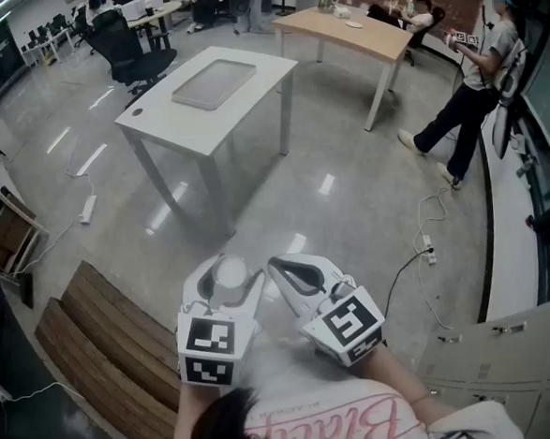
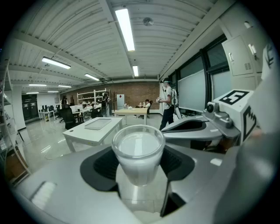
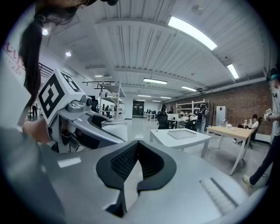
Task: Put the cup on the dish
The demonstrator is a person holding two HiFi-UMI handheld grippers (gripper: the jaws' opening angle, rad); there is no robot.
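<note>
The left hand-held gripper (image 1: 230, 277) is partly open, its jaws clamped on the sides of a clear cup (image 2: 138, 151), upright and held in the air. The right hand-held gripper (image 3: 136, 148) is closed and empty. The dish (image 1: 214, 82) (flat, grey) lies on the white surface (image 1: 155, 121), well apart.

The frosted translucent plastic cup (image 2: 138, 153) stands upright, clamped in the left gripper (image 1: 225, 290), well short of the white table (image 1: 153, 116); the flat grey rectangular dish (image 1: 215, 83) lies on it.
</note>
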